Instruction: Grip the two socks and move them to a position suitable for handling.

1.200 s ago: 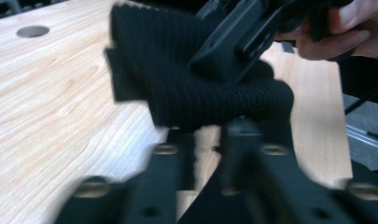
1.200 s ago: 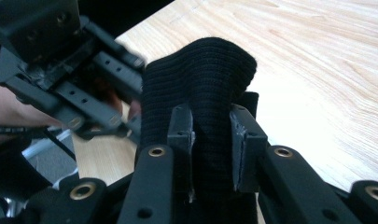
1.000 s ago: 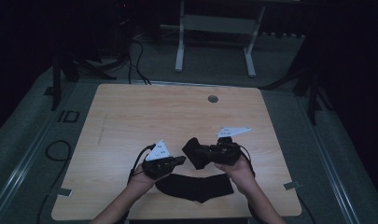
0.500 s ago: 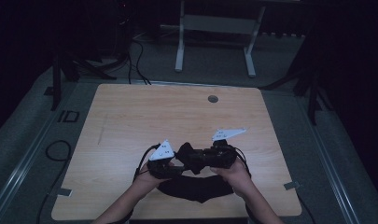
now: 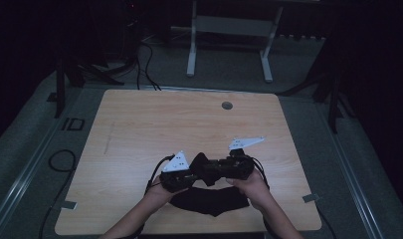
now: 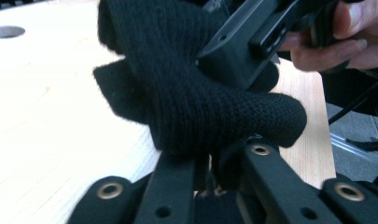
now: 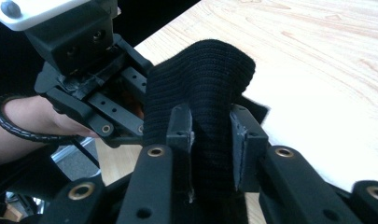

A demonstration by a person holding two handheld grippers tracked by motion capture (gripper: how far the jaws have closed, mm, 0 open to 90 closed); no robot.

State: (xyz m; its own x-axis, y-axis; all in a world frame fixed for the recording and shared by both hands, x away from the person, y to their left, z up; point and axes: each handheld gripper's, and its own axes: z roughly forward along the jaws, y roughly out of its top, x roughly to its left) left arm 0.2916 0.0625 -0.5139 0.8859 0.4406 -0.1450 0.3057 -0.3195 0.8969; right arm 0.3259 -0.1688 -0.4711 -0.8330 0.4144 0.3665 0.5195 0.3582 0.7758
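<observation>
A light wooden worktop (image 5: 154, 129) with rounded corners stands in a dim room, lit from above while everything around it falls into near darkness. A round grommet hole (image 5: 227, 105) sits near its far edge. The floor (image 5: 25, 164) is grey carpet, with a pale strip (image 5: 20, 186) running along the left side. Black cables (image 5: 59, 162) loop on the floor at the left. Behind the worktop stands a white metal frame (image 5: 229, 30) on two legs.
</observation>
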